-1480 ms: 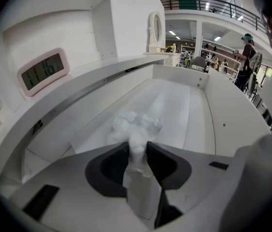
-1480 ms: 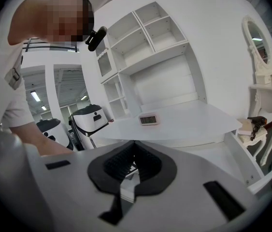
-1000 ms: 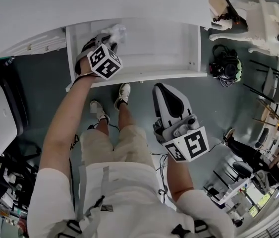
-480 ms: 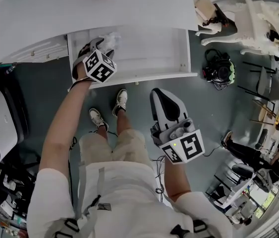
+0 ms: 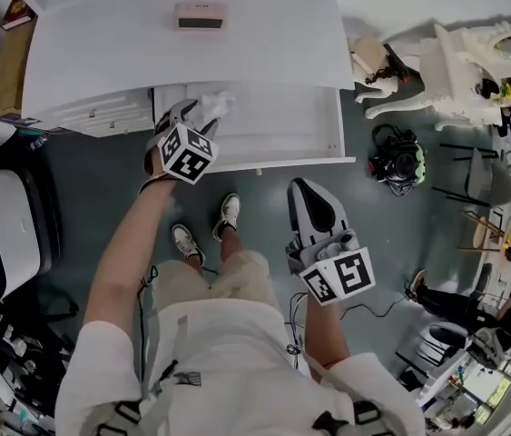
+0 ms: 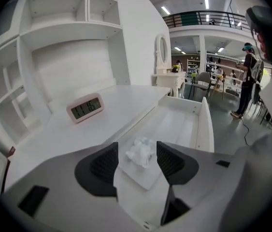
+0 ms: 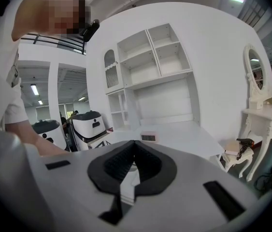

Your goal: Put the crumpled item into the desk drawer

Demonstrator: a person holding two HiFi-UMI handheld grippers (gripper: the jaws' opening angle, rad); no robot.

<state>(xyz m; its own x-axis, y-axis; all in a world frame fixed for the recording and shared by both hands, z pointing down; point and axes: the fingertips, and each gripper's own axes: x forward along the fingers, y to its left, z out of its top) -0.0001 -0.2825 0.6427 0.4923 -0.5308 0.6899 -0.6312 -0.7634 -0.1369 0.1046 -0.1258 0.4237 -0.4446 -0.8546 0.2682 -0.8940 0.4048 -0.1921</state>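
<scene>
Now lying loose, the crumpled item, a white wad, rests on the floor of the open drawer near its left end, below the front edge of the white table. The left tool hangs above it, jaws spread after just opening, neither pad pressing the wad. The right tool is held well back from the table, jaws pressed together on nothing. A pink clock sits on the table, back from its front edge.
</scene>
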